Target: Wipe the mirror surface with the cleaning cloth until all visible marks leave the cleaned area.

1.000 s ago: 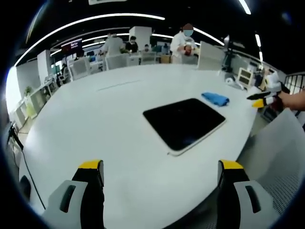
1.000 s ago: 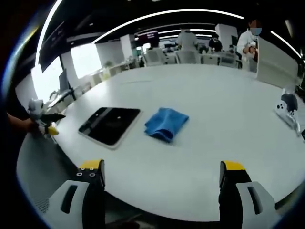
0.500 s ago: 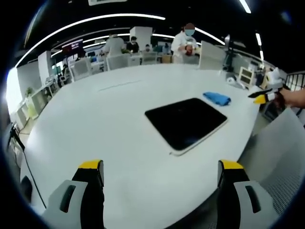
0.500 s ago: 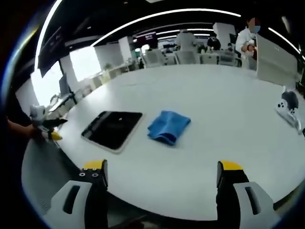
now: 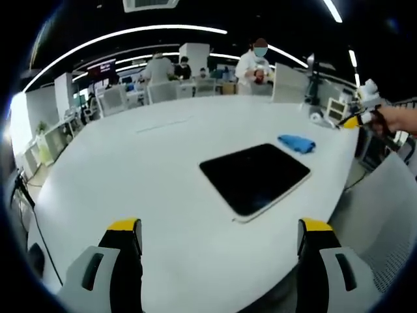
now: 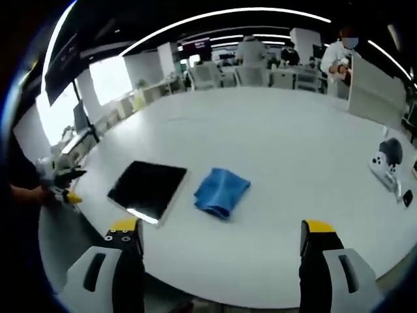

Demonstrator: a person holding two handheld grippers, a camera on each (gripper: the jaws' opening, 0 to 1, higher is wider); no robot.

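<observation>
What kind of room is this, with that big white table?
Probably an open-plan office or lab. Behind the big white table stand rows of desks and chairs, people work at the far end, and long strip lights run along a dark ceiling.

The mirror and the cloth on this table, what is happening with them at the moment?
A person holds a two-jaw gripper in each hand above a large white table. The dark mirror lies flat near the table edge, with the folded blue cloth beside it. Neither is held: the left gripper and the right gripper are both open and short of them. Wiping has not started.
</observation>
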